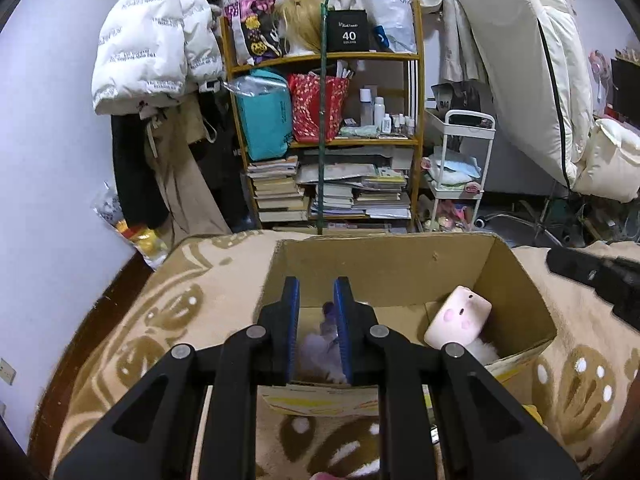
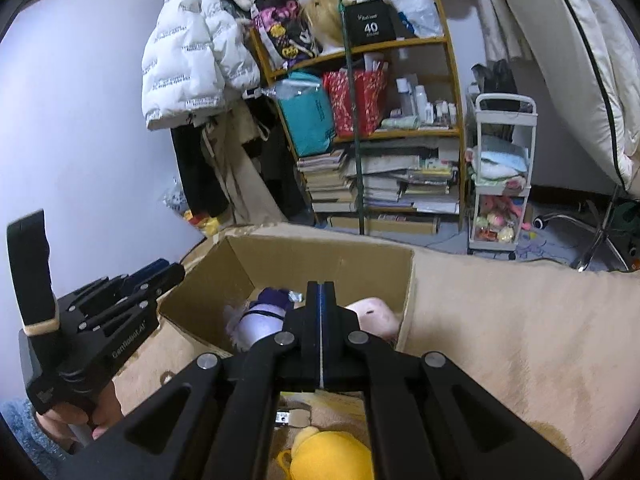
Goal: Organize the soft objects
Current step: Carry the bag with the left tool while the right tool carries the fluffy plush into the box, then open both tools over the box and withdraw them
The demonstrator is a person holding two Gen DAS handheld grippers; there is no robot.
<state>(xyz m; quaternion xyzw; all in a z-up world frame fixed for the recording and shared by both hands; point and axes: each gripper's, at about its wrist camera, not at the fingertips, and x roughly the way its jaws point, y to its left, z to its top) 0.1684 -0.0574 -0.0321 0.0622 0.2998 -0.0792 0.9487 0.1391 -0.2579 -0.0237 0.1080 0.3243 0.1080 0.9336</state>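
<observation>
Cardboard box (image 1: pixel 384 268), open-topped, on a beige blanket (image 2: pixel 500 320). Inside it, against the right wall: pink plush (image 1: pixel 458 316), tilted, propped on white fluff (image 1: pixel 486 350) in the near right corner. Also inside, toward the left and middle of the floor: purple plush (image 2: pixel 264 316), lying down, partly hidden behind gripper fingers. Outside the box, just short of its near wall: yellow plush (image 2: pixel 328 456), on the blanket and probably the next to go in. Left gripper (image 1: pixel 316 284) poised over the box's near wall, jaws drawn in to a narrow slit, nothing between the blue pads. Right gripper (image 2: pixel 321 286) over the same near wall, toward the right half, jaws pressed flat together, empty. Judging by looks: all light and squashy, no hard or breakable parts; fuzzy cloth unlikely to slip from the pads, yet apt to bulge and sag once pinched. Best to open wide first, then pinch the yellow plush across a plump part of its body, deep enough to gather stuffing rather than only a thin loop or ear. Little force needed; no harm from a short drop into the box. Possible snag: catching the blanket's pile along with the plush, so close the jaws just clear of the cloth.
</observation>
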